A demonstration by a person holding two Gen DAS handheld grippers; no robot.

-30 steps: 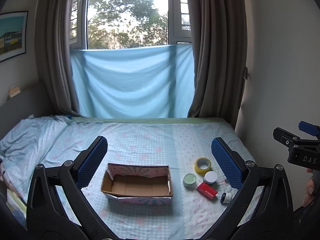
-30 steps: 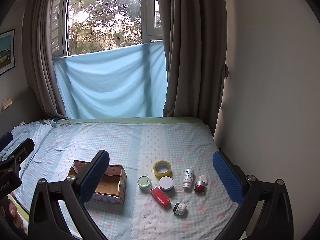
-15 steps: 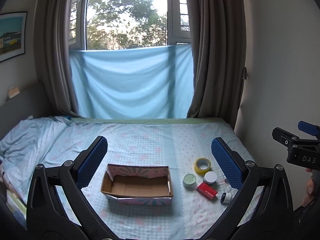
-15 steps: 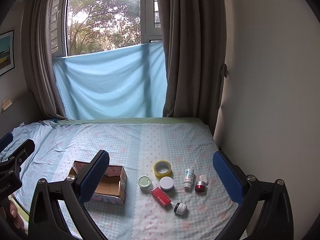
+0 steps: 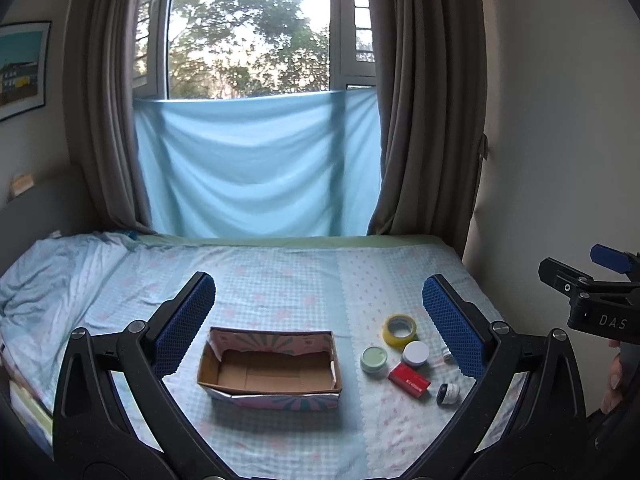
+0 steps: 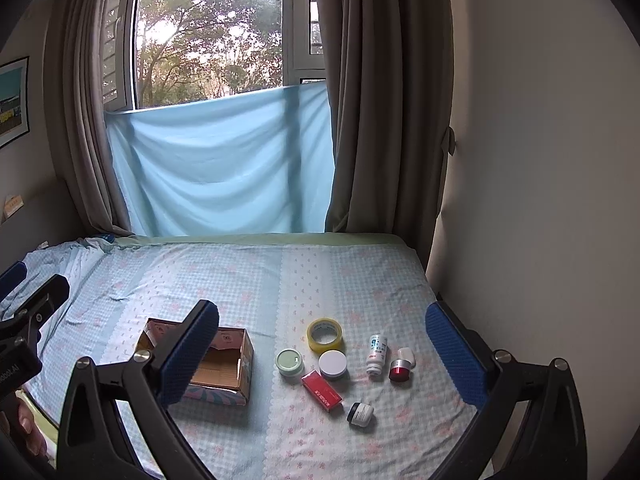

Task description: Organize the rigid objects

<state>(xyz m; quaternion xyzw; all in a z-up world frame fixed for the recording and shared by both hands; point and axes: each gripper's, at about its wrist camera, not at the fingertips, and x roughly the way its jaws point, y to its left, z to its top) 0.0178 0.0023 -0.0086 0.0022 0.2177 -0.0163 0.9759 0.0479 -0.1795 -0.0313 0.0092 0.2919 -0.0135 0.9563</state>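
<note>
While both jaws gape empty, left gripper (image 5: 319, 320) pad hides white bottle (image 6: 377, 353); box (image 5: 272, 364) part-hidden

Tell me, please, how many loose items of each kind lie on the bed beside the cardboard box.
Jars: 4 (green, white, red, black-lidded)
Tape roll: 1
Red carton: 1
White bottle: 1
Small white cap: 1
Total: 8

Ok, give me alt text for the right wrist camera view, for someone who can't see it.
An open right gripper hovers over a bed holding an empty cardboard box and, to its right, small items: yellow tape roll, green jar, white jar, red box, white bottle. A curtained window lies behind.
</note>
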